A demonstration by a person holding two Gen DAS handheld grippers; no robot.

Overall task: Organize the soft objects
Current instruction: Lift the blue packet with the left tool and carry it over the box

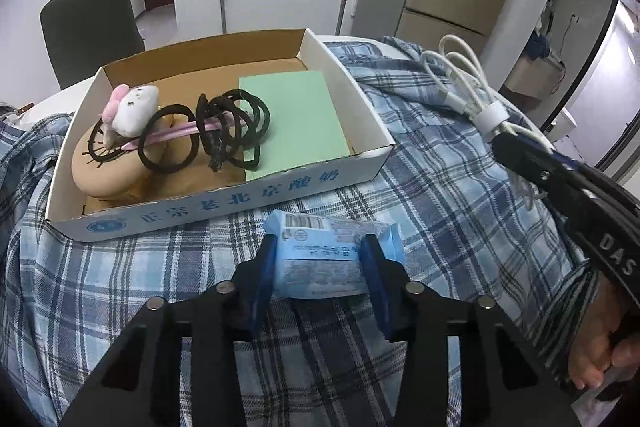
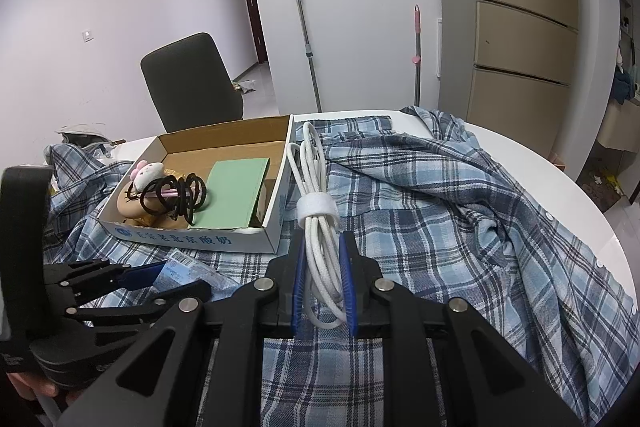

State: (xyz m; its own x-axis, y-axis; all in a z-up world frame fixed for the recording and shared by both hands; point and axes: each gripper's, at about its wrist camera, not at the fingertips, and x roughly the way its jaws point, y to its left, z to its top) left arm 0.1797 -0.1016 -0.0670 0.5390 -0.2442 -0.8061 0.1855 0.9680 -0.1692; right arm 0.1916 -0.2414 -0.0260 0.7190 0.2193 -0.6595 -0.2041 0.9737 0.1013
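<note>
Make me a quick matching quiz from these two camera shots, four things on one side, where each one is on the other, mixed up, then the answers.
Things:
1. white cable bundle
2. blue packet
3. black hair ties
4. plaid shirt

Places:
A. in the cardboard box
B. spread over the white table
C. between the left tongs
D. between the right tongs

Pairs: 1-D, 2-C, 3-A, 4-B
</note>
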